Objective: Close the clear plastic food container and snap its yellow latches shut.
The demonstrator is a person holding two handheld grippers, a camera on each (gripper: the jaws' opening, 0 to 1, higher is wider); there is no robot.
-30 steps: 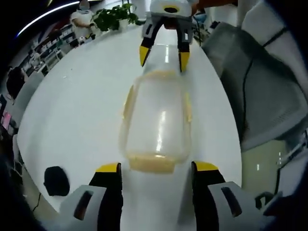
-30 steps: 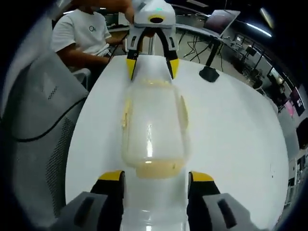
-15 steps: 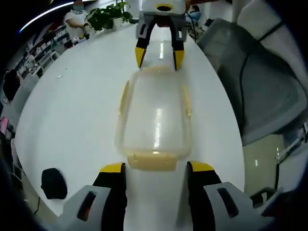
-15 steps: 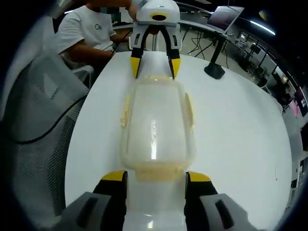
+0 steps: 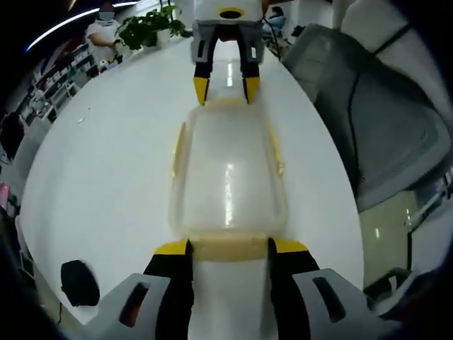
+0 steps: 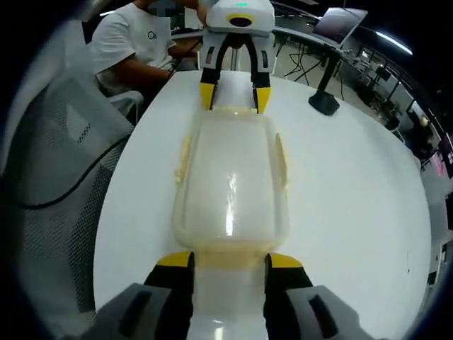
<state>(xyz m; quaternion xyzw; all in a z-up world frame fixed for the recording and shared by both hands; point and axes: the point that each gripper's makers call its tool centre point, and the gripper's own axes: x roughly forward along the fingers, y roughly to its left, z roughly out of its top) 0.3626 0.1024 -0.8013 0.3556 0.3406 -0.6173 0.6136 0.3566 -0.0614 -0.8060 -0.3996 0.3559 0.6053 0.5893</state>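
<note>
One clear container (image 5: 228, 185), four yellow latches (image 5: 226, 248), two grippers (image 5: 225, 249), one potted plant (image 5: 147, 25), one mesh chair (image 5: 375, 134)
</note>
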